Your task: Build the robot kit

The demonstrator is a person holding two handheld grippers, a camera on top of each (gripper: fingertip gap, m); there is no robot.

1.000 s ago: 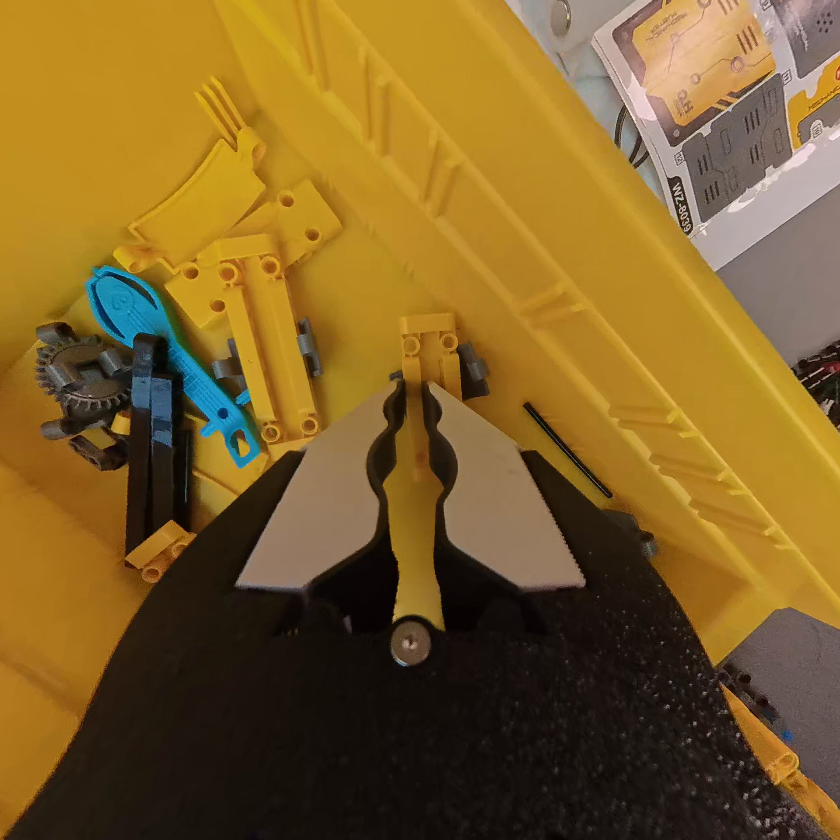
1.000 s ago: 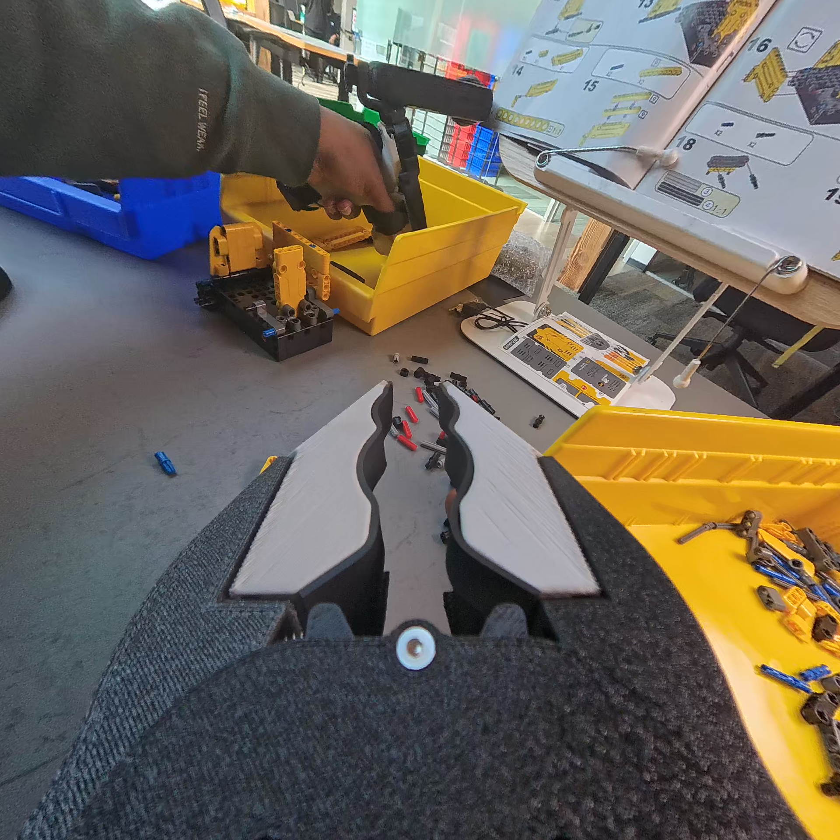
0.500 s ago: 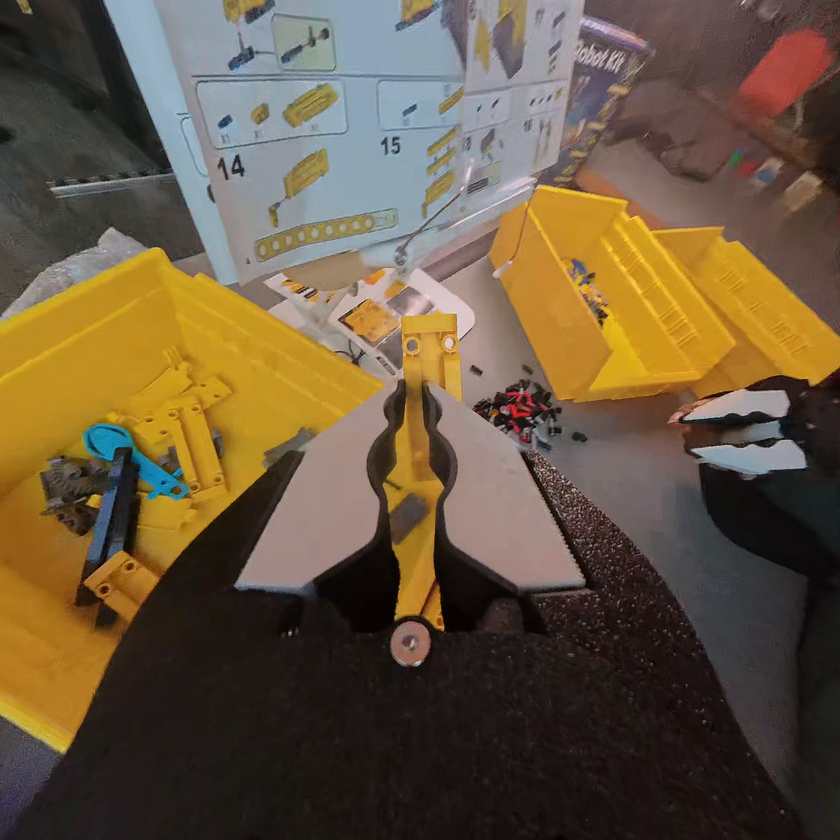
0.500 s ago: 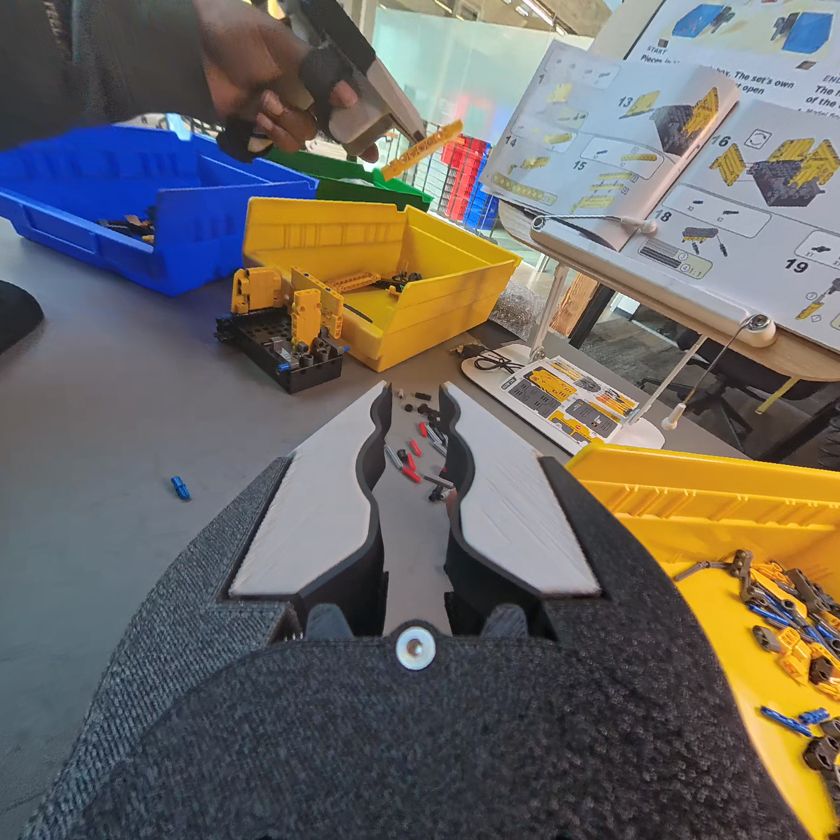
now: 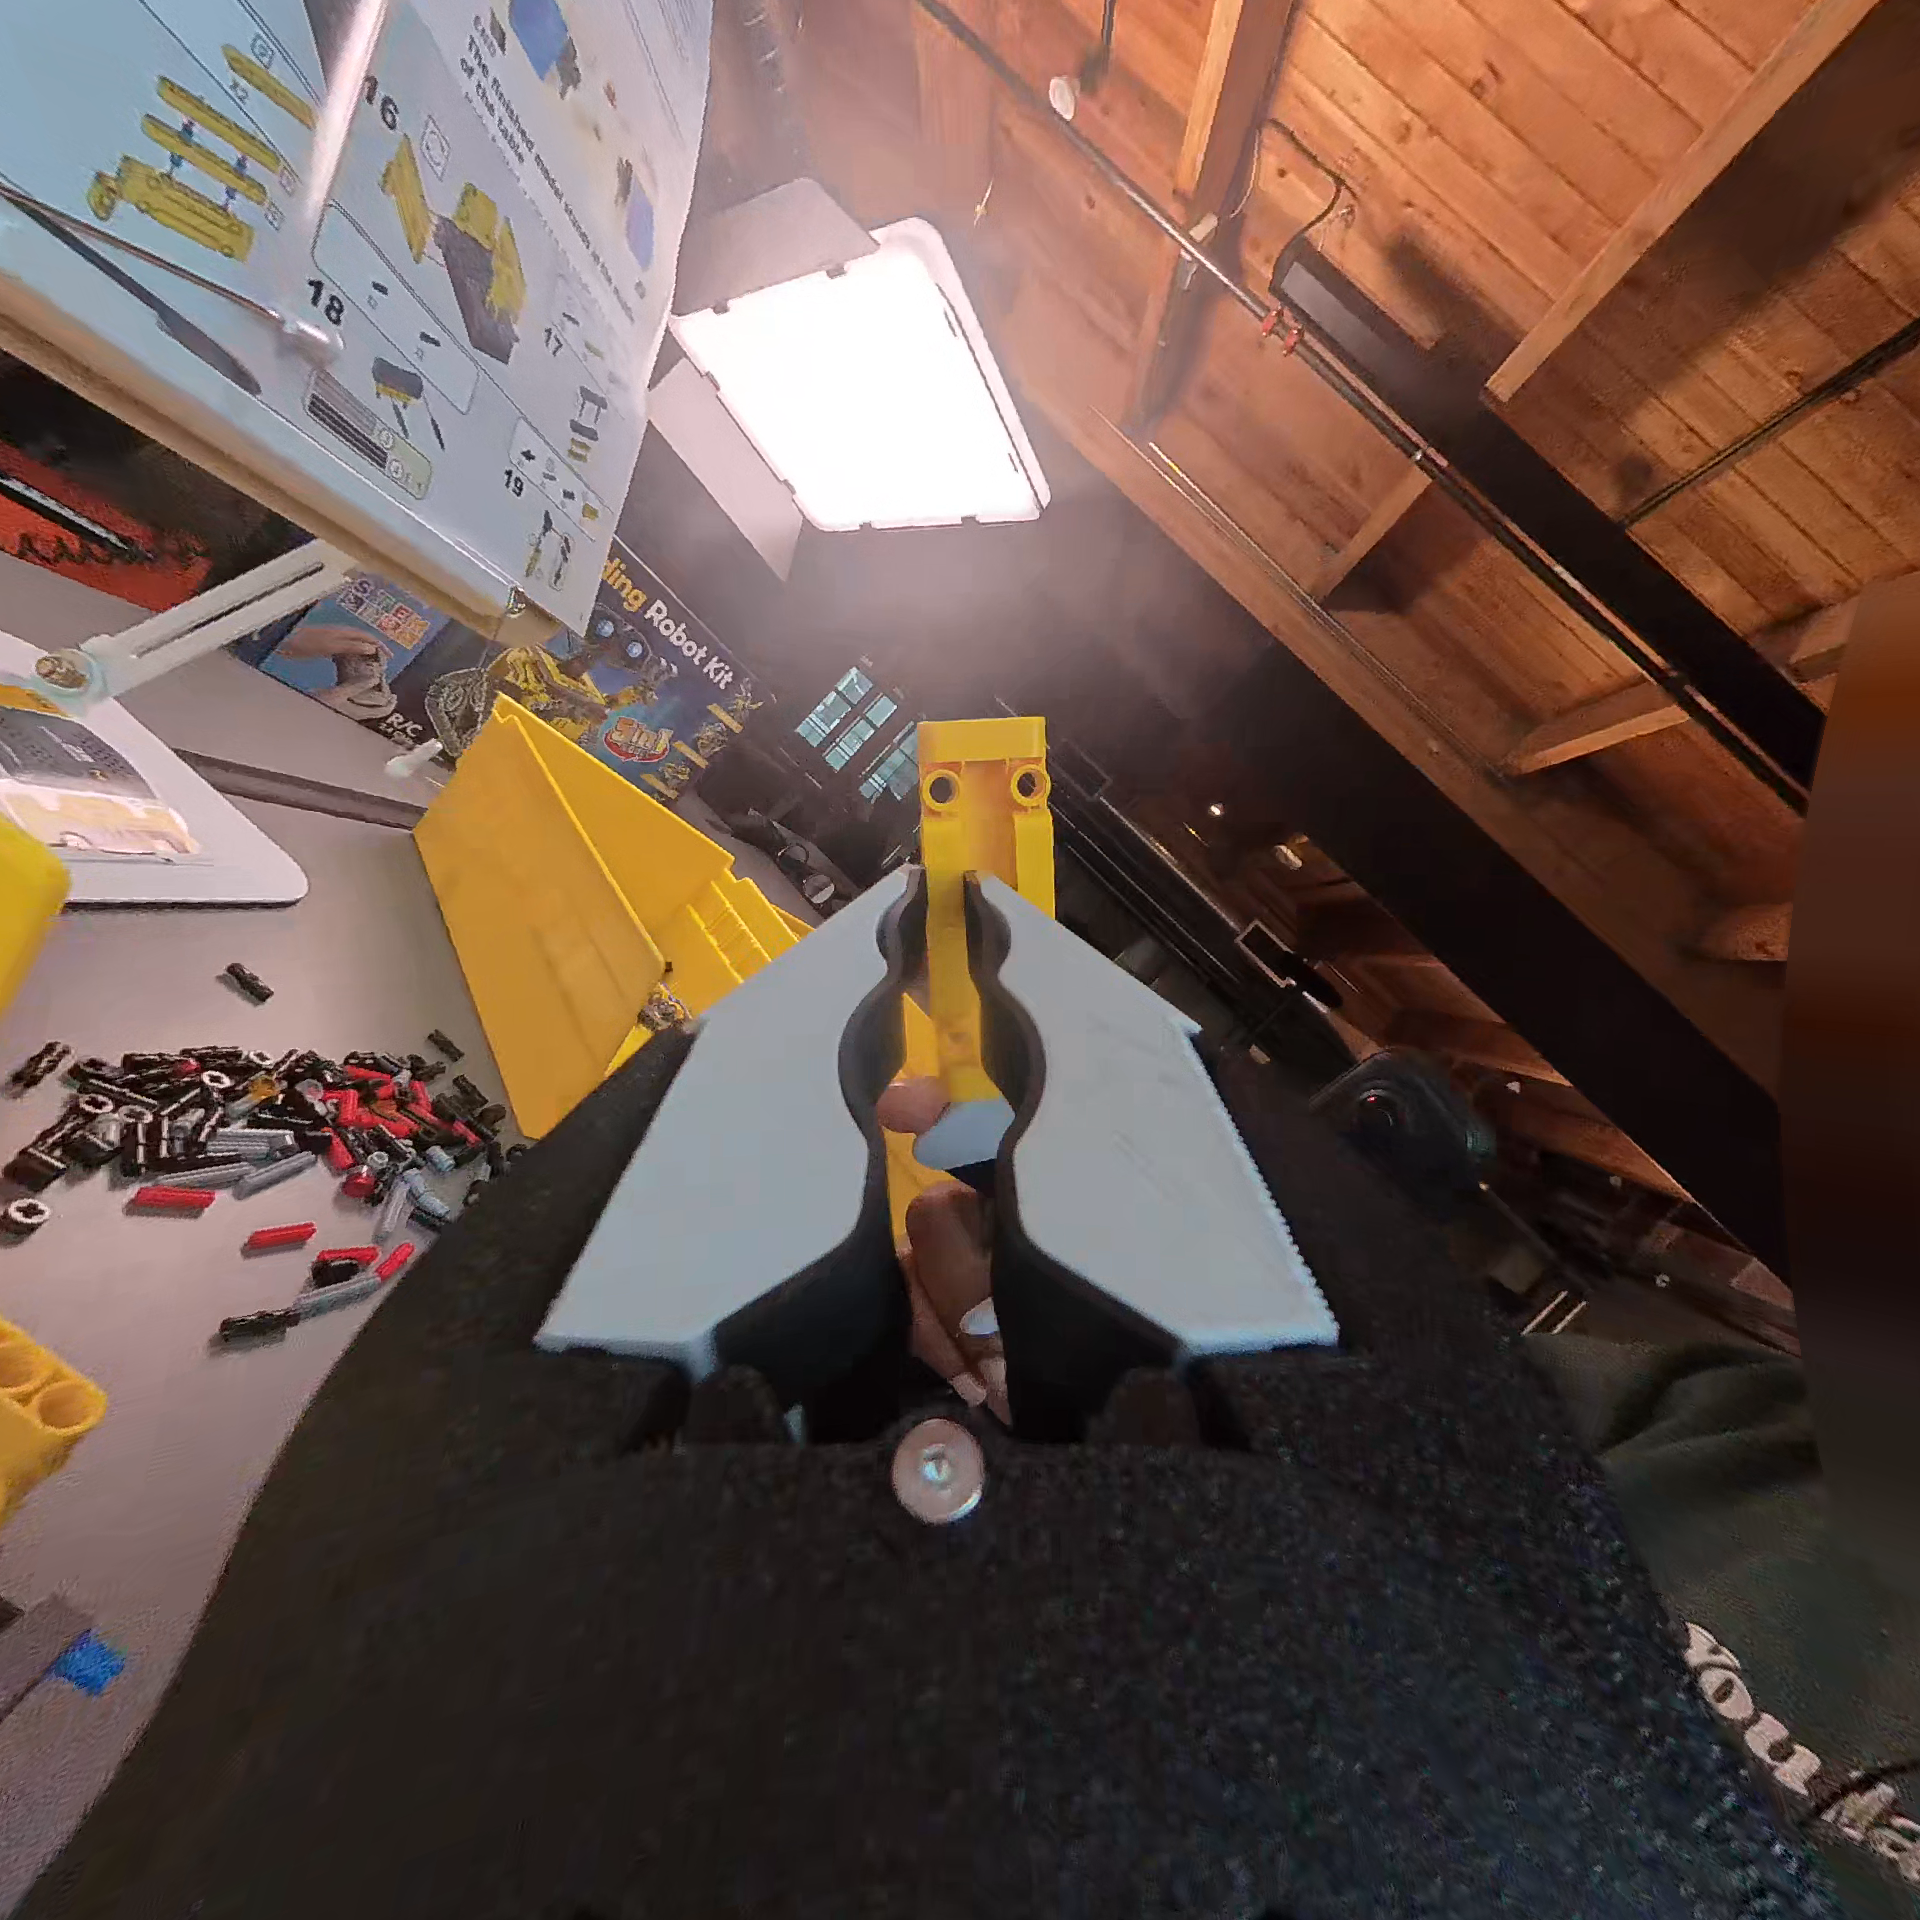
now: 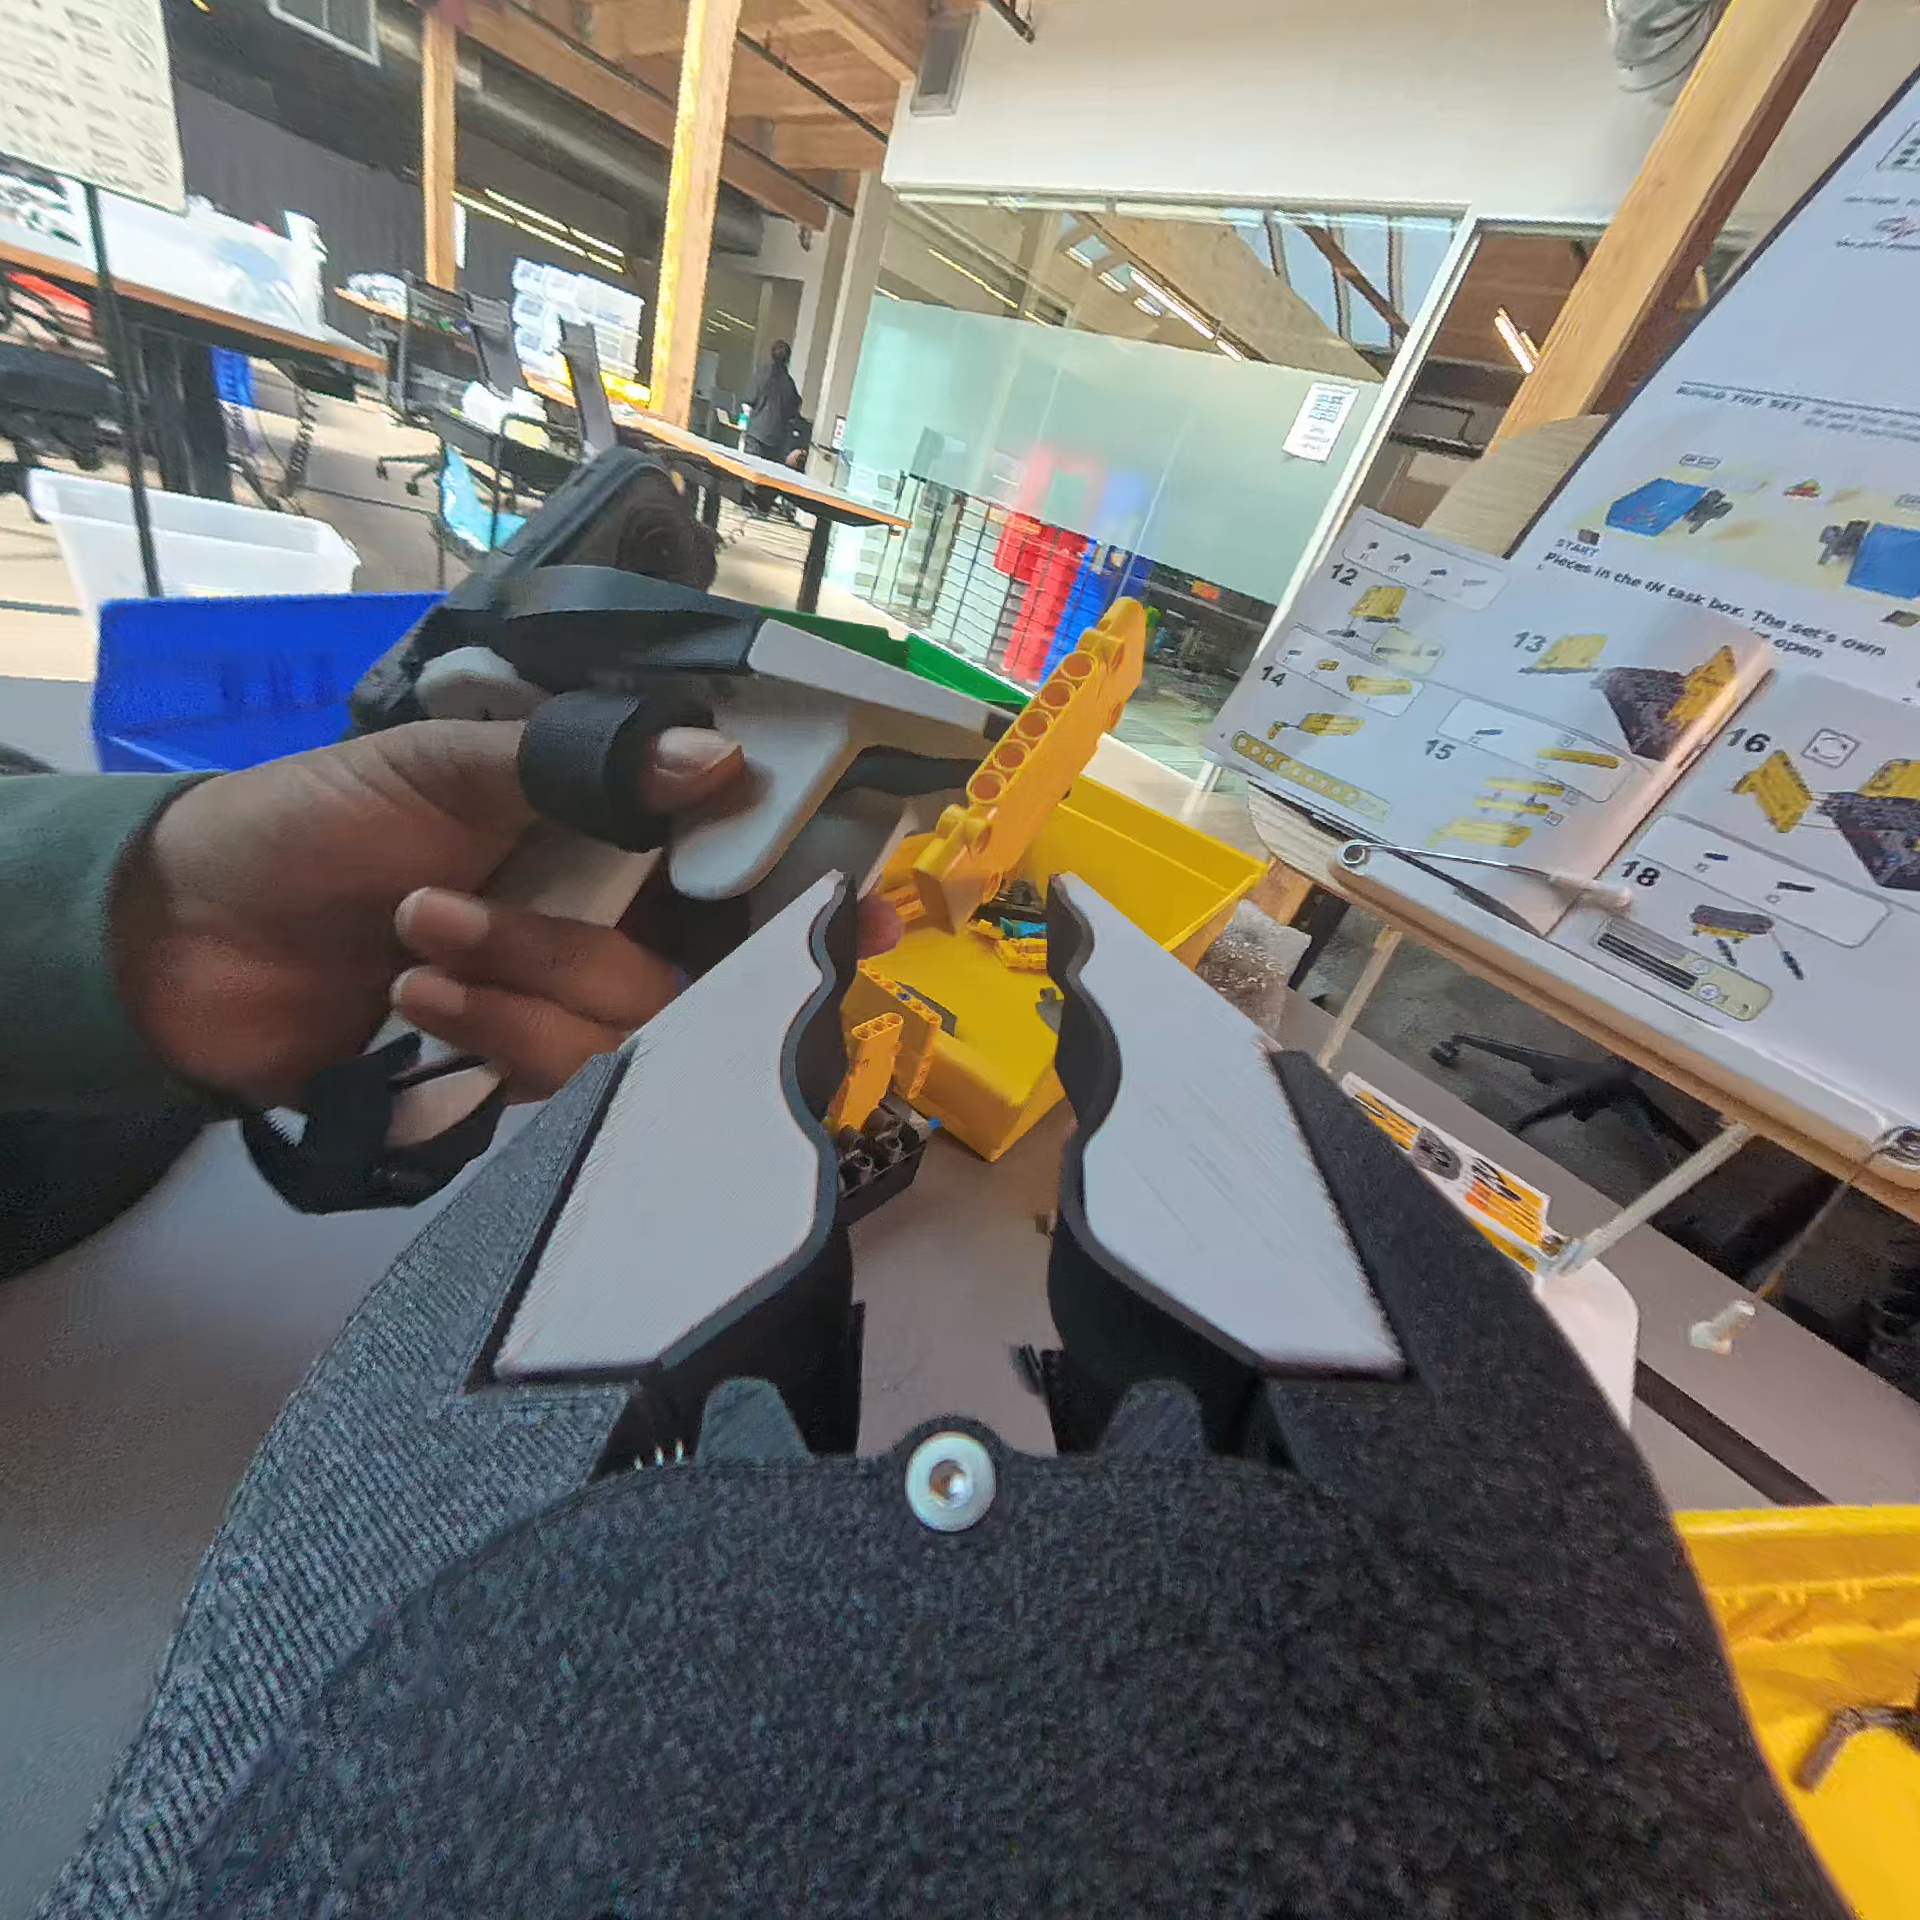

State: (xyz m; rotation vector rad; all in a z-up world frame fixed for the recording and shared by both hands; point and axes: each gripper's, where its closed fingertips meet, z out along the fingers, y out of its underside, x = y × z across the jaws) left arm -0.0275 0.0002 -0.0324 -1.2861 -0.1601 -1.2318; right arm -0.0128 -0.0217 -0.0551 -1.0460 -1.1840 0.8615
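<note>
left tool [image 5: 943, 881] clamped on yellow beam [image 5: 982, 805] | right tool [image 6: 951, 899] apart, seemingly empty

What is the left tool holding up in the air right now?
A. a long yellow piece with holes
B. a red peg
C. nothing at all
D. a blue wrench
A: the left tool is shut on a long yellow piece with holes, and the right wrist view shows the same piece sticking up past that tool's tip, above the yellow bin.
</note>
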